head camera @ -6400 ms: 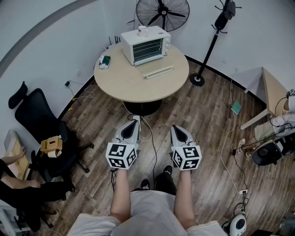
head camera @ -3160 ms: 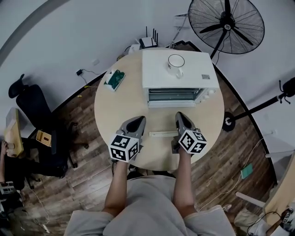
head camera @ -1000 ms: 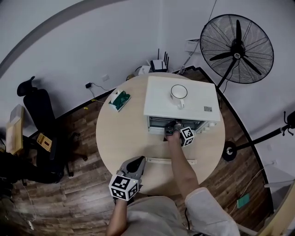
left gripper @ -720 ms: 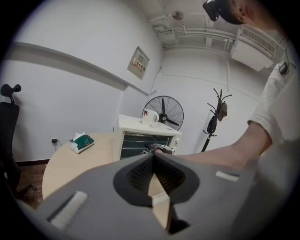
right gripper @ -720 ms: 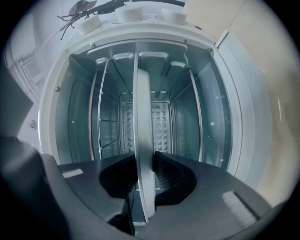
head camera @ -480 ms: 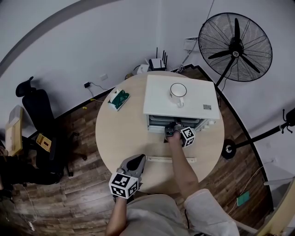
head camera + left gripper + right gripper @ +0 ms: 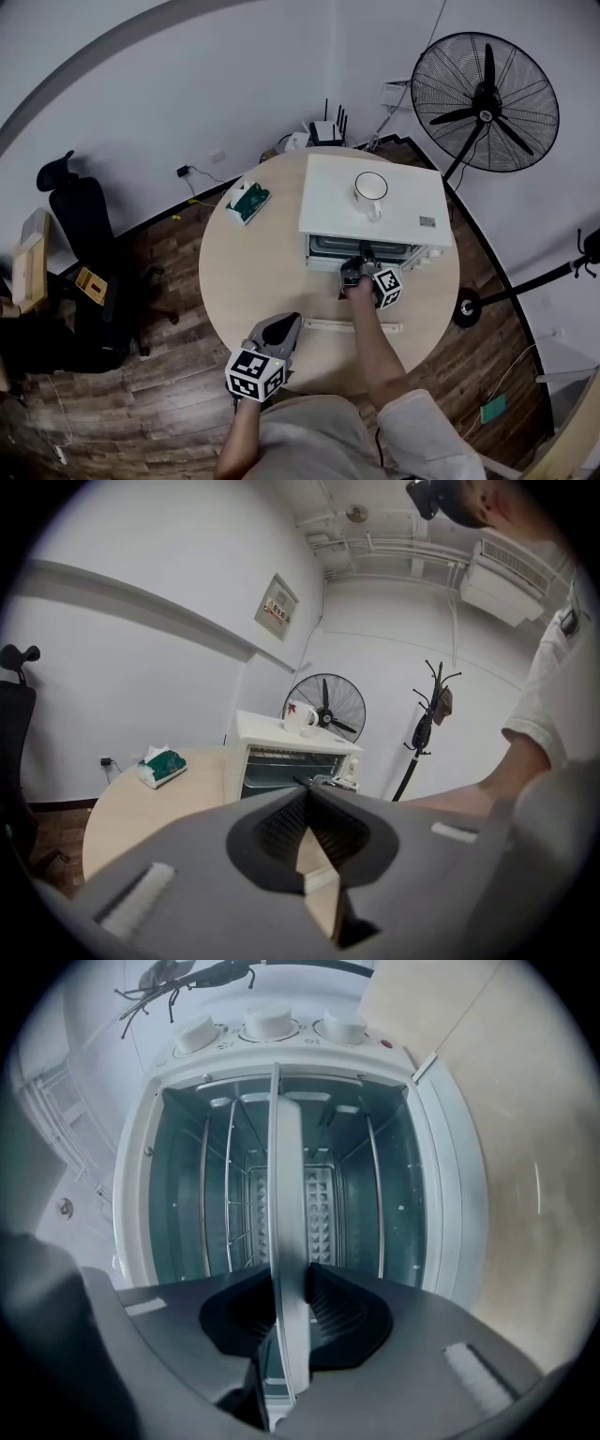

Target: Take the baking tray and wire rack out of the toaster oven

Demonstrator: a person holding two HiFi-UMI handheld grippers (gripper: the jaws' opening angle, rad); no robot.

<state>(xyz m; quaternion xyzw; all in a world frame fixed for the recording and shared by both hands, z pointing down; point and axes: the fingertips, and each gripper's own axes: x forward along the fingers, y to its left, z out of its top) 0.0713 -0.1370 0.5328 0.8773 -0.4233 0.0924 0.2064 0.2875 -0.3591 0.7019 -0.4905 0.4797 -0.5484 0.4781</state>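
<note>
The white toaster oven [image 7: 375,202] stands on the round table [image 7: 253,281], its front open toward me. My right gripper [image 7: 354,272] is at the oven mouth, rolled on its side. In the right gripper view its jaws [image 7: 286,1274] have just been closing and are shut on the front rim of the pale baking tray [image 7: 284,1194], seen edge-on and reaching deep into the oven. Thin wires to the left of the tray look like the wire rack [image 7: 230,1185]. My left gripper [image 7: 284,323] hovers over the table's near edge, shut and empty [image 7: 307,791].
A white mug [image 7: 370,190] sits on the oven's top. A green tissue pack [image 7: 248,202] lies at the table's left. A long pale bar [image 7: 352,326] lies on the table between the grippers. A standing fan [image 7: 487,94] is behind the table and an office chair [image 7: 80,244] at the left.
My right gripper has drawn slightly back from the oven mouth with the tray rim between its jaws. The left gripper has stayed where it was.
</note>
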